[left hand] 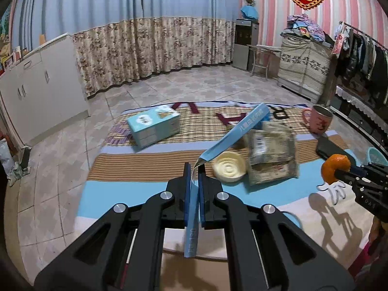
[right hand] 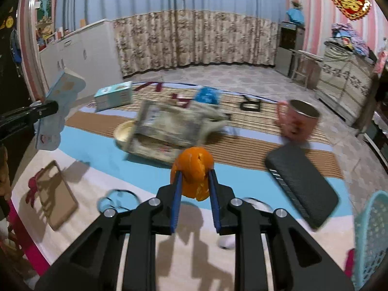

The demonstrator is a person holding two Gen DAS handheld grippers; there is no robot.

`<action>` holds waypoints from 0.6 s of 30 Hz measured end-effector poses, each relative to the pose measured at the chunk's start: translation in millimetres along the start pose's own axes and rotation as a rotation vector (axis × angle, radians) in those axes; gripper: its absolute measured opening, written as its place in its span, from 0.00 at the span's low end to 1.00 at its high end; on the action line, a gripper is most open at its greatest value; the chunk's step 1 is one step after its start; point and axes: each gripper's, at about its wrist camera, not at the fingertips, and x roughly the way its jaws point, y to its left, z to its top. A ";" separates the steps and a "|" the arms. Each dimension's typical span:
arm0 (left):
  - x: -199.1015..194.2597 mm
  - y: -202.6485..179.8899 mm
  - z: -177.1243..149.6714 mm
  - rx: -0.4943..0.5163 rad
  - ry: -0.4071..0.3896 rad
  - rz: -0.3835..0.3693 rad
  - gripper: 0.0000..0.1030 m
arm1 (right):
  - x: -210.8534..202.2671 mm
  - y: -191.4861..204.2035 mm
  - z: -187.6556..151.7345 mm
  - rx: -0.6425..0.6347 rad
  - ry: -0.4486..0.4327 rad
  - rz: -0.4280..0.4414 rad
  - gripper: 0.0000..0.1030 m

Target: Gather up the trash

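Observation:
My left gripper (left hand: 194, 169) is shut on a flat light-blue wrapper (left hand: 232, 133), held above the patterned mat (left hand: 145, 189); it also shows at the left of the right wrist view (right hand: 58, 101). My right gripper (right hand: 194, 177) is shut on an orange peel (right hand: 192, 169), held above the mat; it shows at the right edge of the left wrist view (left hand: 335, 169). A crumpled grey-green packet (left hand: 271, 155) and a cream round lid (left hand: 229, 167) lie on the mat ahead. A teal mesh basket (right hand: 371, 240) stands at the right edge.
On the mat lie a light-blue box (left hand: 154, 126), a pink mug (left hand: 319, 121), a black wallet-like case (right hand: 302, 186) and a brown phone case (right hand: 57, 194). White cabinets (left hand: 36, 92) stand left, a clothes rack (left hand: 359, 55) right.

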 end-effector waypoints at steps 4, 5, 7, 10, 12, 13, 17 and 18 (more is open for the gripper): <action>2.8 -32.6 0.0 0.026 0.007 -0.022 0.04 | -15.8 -37.6 -10.7 0.029 -0.009 -0.039 0.22; 3.5 -40.5 0.1 0.032 0.009 -0.028 0.04 | -19.6 -46.8 -13.1 0.035 -0.011 -0.049 0.18; 4.8 -59.8 1.1 0.043 0.012 -0.049 0.04 | -26.8 -63.9 -17.7 0.045 -0.014 -0.070 0.17; 6.6 -87.5 0.7 0.063 0.015 -0.078 0.04 | -30.7 -86.5 -23.5 0.060 -0.004 -0.084 0.13; 7.5 -100.9 -0.8 0.071 0.019 -0.091 0.04 | -28.8 -97.5 -27.7 0.068 0.004 -0.089 0.13; 8.4 -108.0 -1.9 0.074 0.024 -0.099 0.04 | -25.4 -104.3 -31.1 0.075 0.015 -0.083 0.13; 8.6 -124.6 -6.2 0.081 0.034 -0.119 0.04 | -9.9 -117.7 -46.5 0.094 0.062 -0.076 0.13; 8.0 -126.7 -7.4 0.086 0.034 -0.118 0.04 | -9.7 -120.1 -50.8 0.096 0.064 -0.081 0.13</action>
